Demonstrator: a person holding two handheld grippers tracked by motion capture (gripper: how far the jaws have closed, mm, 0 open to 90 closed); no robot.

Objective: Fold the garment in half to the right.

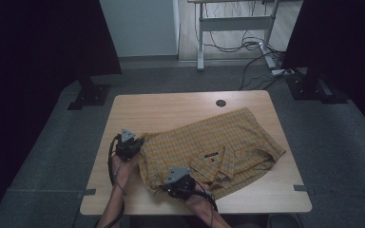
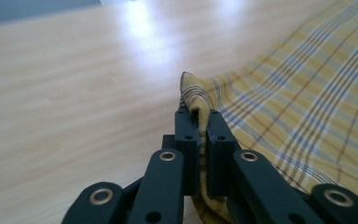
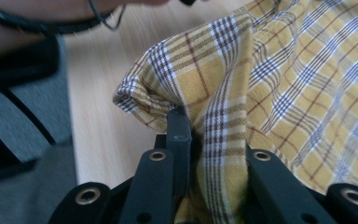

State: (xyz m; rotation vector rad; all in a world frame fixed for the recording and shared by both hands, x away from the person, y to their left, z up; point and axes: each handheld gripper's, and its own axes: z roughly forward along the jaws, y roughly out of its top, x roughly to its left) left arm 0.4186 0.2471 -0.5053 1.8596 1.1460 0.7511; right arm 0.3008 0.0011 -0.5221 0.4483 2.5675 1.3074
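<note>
A yellow plaid shirt [image 1: 214,147] lies spread on the wooden table [image 1: 171,111], collar toward the near edge. My left gripper [image 1: 132,146] is shut on the shirt's left corner; in the left gripper view the jaws pinch a fold of plaid shirt cloth [image 2: 196,98] lifted off the tabletop. My right gripper [image 1: 171,189] is shut on the shirt's near edge; the right gripper view shows a bunched strip of plaid shirt [image 3: 219,116] clamped between the jaws, with the cloth draped over the right jaw.
A dark round grommet [image 1: 221,103] sits near the table's far edge. Black stands [image 1: 92,92] and a white desk frame [image 1: 233,23] with cables are on the floor beyond. The person's forearm [image 1: 111,209] reaches in from below. Bare wood lies left of the shirt.
</note>
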